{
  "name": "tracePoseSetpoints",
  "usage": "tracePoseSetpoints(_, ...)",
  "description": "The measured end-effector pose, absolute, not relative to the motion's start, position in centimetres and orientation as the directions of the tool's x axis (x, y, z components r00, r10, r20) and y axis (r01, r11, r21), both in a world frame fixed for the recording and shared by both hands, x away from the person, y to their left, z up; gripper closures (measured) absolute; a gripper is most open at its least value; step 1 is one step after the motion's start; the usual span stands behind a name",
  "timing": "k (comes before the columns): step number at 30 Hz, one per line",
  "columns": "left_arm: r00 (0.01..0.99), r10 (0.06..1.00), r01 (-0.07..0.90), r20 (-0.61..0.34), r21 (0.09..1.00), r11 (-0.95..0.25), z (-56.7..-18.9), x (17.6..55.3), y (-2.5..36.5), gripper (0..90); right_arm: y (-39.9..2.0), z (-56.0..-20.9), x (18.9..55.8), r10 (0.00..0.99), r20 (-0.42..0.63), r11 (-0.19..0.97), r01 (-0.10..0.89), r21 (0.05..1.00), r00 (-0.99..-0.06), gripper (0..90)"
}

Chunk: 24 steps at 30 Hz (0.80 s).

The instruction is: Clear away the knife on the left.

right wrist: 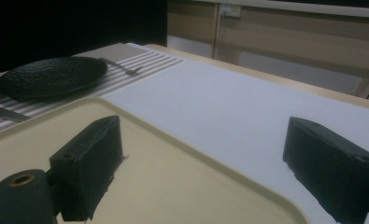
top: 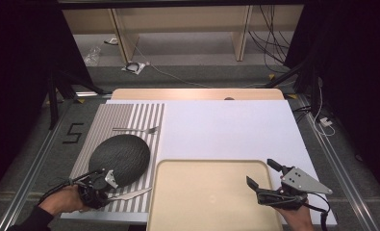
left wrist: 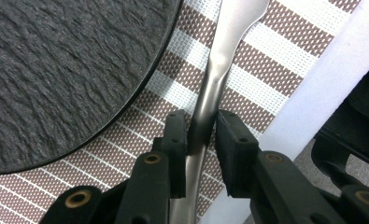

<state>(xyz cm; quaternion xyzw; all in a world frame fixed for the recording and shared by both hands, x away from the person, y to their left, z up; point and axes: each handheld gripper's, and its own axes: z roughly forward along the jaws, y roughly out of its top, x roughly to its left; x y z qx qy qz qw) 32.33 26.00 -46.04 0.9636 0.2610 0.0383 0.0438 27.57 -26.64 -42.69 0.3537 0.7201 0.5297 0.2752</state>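
Observation:
A metal knife lies on the striped placemat just in front of a round black plate. My left gripper is down at the knife's handle end. In the left gripper view the knife's handle runs between the two jaws, and the left gripper is shut on it with both pads against its sides, the plate to its left. My right gripper hovers open over the right edge of the beige tray, with nothing between its fingers.
A fork lies on the placemat behind the plate. A white mat covers the table's middle and right. The tray takes up the front centre. The right gripper view shows the plate and fork far left.

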Motion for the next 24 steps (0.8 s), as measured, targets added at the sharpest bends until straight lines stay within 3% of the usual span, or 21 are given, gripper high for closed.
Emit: tracePoseSetpoints(24,0.875,0.478,0.470,0.079,0.096,-0.877,-45.99,32.03,25.80,79.1,-26.62,-42.70,27.56,0.798,-0.023,0.196,0.223,0.955,-0.603,13.1)
